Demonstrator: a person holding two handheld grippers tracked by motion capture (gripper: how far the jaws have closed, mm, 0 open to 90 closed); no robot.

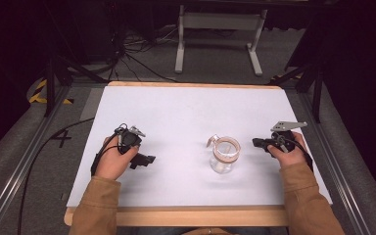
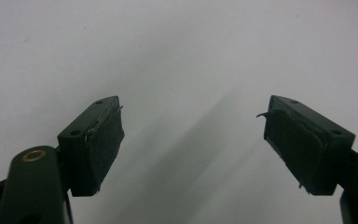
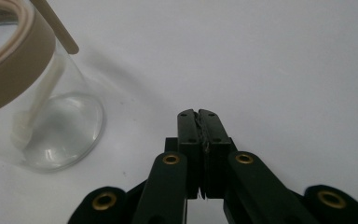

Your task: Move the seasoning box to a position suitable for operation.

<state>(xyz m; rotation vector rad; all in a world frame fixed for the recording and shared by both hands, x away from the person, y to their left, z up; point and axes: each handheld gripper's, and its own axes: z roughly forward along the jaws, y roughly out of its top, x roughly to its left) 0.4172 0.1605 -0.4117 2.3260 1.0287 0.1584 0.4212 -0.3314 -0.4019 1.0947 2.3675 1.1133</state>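
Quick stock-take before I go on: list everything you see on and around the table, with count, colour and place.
glass jar: one, clear with a tan band round its rim, on the table right of centre, near the right gripper
stick: one, tan, leaning out of the jar's mouth
table: one, white top with a wooden edge, centre
stand: one, white metal frame, on the floor behind the table
cables: several, black, on the floor at back left
left gripper: one, black, open, on the table's left part
right gripper: one, black, shut on nothing, just right of the jar
sleeves: two, tan, bottom edge
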